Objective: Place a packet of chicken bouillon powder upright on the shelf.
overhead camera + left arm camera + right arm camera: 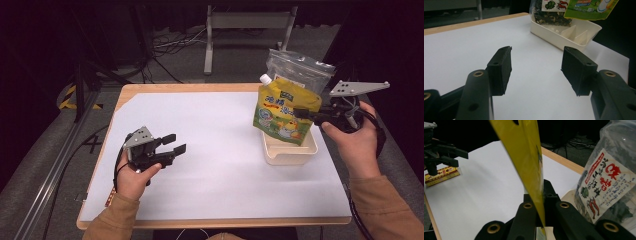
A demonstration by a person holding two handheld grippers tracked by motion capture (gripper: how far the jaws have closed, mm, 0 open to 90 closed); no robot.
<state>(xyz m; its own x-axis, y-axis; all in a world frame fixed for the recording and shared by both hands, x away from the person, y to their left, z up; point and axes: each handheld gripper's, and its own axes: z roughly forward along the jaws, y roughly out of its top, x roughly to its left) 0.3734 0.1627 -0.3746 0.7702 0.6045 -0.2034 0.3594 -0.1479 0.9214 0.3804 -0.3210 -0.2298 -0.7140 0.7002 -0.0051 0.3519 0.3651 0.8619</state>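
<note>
Right gripper (299, 113) clamped on yellow spout pouch (282, 110), pouch hanging above white tray (295, 151)

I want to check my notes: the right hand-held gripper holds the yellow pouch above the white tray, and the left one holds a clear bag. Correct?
Not quite: the left hand-held gripper holds nothing; the left gripper view shows its jaws open. The right hand-held gripper does hold the yellow pouch above the white tray.

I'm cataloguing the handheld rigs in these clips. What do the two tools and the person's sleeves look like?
Both are black two-jaw tools with flat rectangular pads and brass-coloured rivets at the joints. The left tool and right tool each carry a grey three-cornered plate dotted with small holes, and a black cable trails from each. The person wears tan-brown long sleeves.
</note>
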